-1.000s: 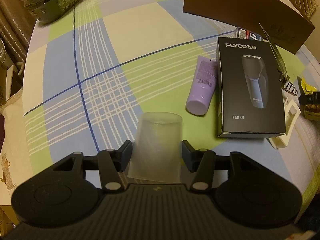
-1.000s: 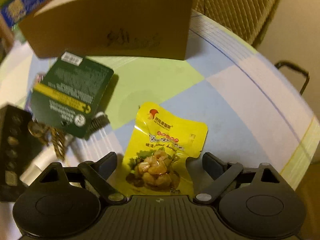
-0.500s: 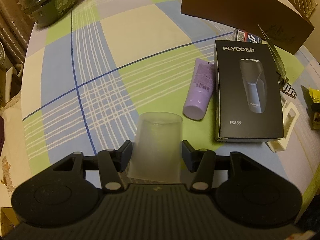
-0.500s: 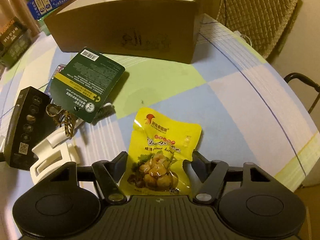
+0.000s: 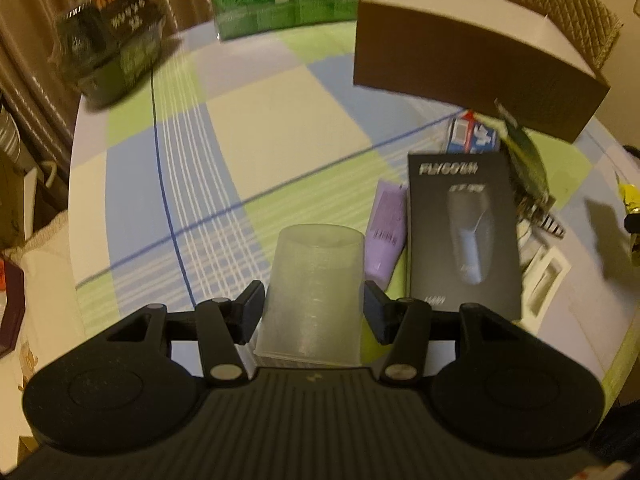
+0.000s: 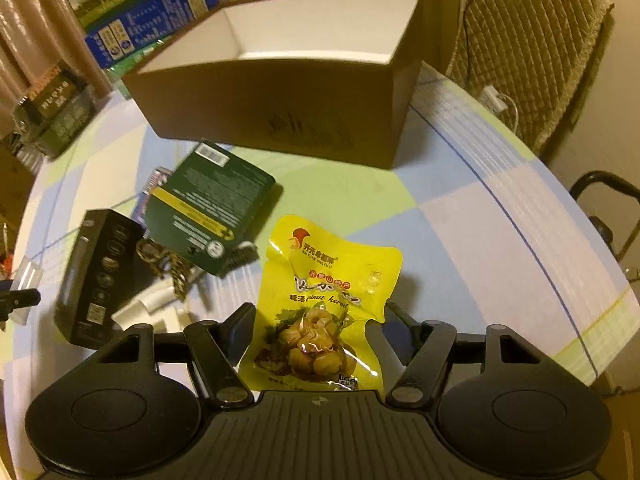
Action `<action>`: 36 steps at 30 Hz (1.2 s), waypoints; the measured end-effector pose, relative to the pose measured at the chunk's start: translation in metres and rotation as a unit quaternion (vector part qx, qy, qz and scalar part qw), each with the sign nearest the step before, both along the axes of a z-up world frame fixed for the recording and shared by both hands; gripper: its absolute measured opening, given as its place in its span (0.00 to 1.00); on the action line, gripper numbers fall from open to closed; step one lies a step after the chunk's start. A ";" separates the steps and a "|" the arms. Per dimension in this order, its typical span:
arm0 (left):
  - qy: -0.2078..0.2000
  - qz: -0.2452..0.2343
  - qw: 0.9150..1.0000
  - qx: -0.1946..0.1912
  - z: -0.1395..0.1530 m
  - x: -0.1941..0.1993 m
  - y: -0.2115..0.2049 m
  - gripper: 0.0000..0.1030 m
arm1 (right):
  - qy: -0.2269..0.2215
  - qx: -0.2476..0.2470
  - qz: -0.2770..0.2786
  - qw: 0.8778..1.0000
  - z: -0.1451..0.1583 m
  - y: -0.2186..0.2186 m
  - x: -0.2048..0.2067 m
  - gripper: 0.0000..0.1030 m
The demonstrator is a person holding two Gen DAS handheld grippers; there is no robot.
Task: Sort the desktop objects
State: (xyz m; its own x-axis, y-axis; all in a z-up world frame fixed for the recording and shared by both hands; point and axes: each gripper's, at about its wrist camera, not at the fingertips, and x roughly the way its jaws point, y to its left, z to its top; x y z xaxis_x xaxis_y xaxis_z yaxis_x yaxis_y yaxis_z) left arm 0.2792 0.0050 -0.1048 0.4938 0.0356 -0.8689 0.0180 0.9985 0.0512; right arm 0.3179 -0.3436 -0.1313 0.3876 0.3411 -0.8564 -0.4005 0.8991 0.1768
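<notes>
The yellow snack packet sits pinched between the right gripper fingers, which press its two side edges so it stands clear of the tablecloth, probably for carrying to the open brown box just ahead. The left gripper is likewise closed narrowly on a translucent plastic cup, held upside down by its sides; blur makes the contact hard to confirm. Beyond it lie a purple tube beside a black shaver box, still unsorted.
</notes>
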 end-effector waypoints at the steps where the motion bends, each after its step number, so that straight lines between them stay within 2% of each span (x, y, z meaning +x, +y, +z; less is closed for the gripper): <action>1: -0.005 -0.003 1.000 0.000 0.004 0.002 -0.002 0.47 | -0.001 0.003 0.003 1.000 0.002 0.001 0.001 0.64; 9: -0.050 -0.038 0.998 -0.007 0.034 0.031 -0.025 0.47 | -0.022 0.022 0.039 0.999 0.021 0.014 0.012 0.64; 16: -0.086 -0.081 0.993 -0.027 0.054 0.069 -0.055 0.47 | -0.055 0.040 0.070 0.995 0.047 0.032 0.034 0.64; 22: -0.117 -0.114 0.985 -0.046 0.071 0.115 -0.082 0.47 | -0.073 0.065 0.080 0.992 0.066 0.051 0.063 0.64; 29: -0.141 -0.145 0.978 -0.060 0.089 0.177 -0.115 0.47 | -0.097 0.068 0.077 0.990 0.078 0.076 0.109 0.64; 33: -0.145 -0.162 0.974 -0.057 0.091 0.210 -0.133 0.47 | -0.108 0.060 0.070 0.990 0.081 0.087 0.137 0.64; 36: -0.138 -0.164 0.975 -0.053 0.086 0.237 -0.143 0.47 | -0.109 0.052 0.061 0.991 0.079 0.094 0.158 0.64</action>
